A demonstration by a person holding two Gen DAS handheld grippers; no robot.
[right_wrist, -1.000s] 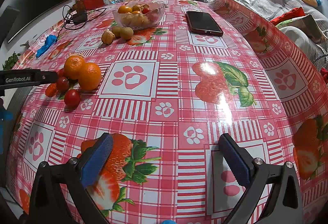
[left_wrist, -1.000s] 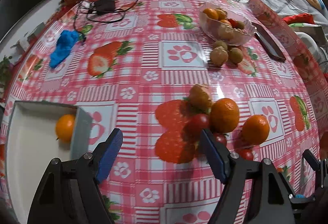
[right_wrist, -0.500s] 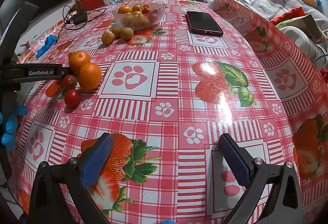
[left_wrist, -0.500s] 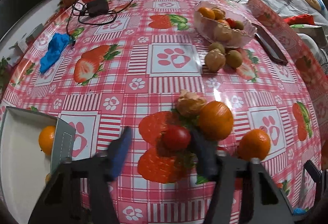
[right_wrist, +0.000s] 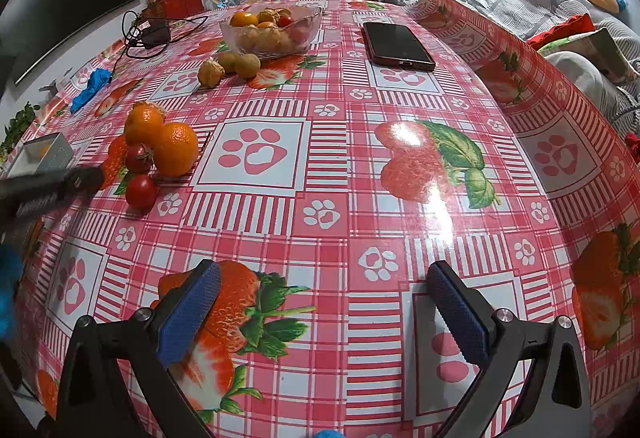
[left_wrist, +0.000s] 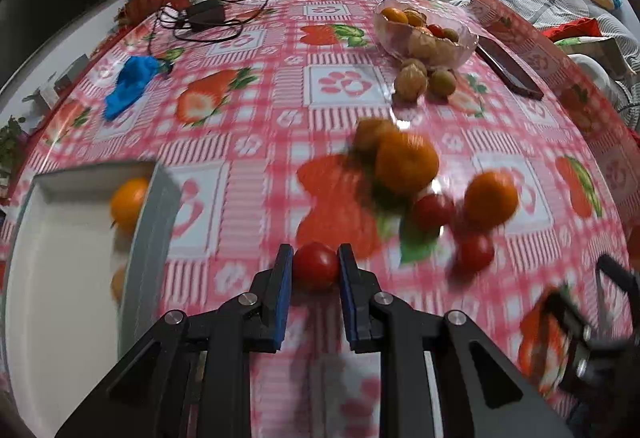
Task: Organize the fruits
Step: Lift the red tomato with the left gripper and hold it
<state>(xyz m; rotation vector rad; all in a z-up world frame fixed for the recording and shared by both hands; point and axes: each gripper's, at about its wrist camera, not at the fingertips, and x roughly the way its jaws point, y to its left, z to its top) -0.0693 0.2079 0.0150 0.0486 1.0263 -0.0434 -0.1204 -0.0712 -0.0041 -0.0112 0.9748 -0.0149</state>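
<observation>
step: I've got the left tongs (left_wrist: 316,270) clamped on a cherry tomato (left_wrist: 316,265), just above the desk (left_wrist: 344,85)
right tongs (right_wrist: 320,302): apart, empty (idle)
next: probably carry it to the white tray (left_wrist: 148,238), release gently

red cherry tomatoes: 3 loose. 1 between blue pads of left gripper (left_wrist: 315,265), namely clamped tomato (left_wrist: 315,266); 2 on cloth (left_wrist: 434,211) (left_wrist: 475,253)
round orange mandarins on cloth: 2 (left_wrist: 406,162) (left_wrist: 490,199)
orange fruit in white rectangular tray (left_wrist: 60,266): 1 clear (left_wrist: 129,202); maybe 2nd lower down, too blurred
papery tan husk fruits on cloth: 2 (right_wrist: 211,73) (left_wrist: 370,131)
small round brown-green fruits beside clear glass bowl (right_wrist: 272,27): 2 (right_wrist: 228,61) (right_wrist: 247,65)
fruit in bowl: mixed pile, can't count
dark flat phone: 1 (right_wrist: 398,45)
crumpled blue glove: 1 (left_wrist: 130,85)
black charger w/ cable: 1 (left_wrist: 204,15)
two-finger grippers: 2; right one (right_wrist: 324,308)
</observation>
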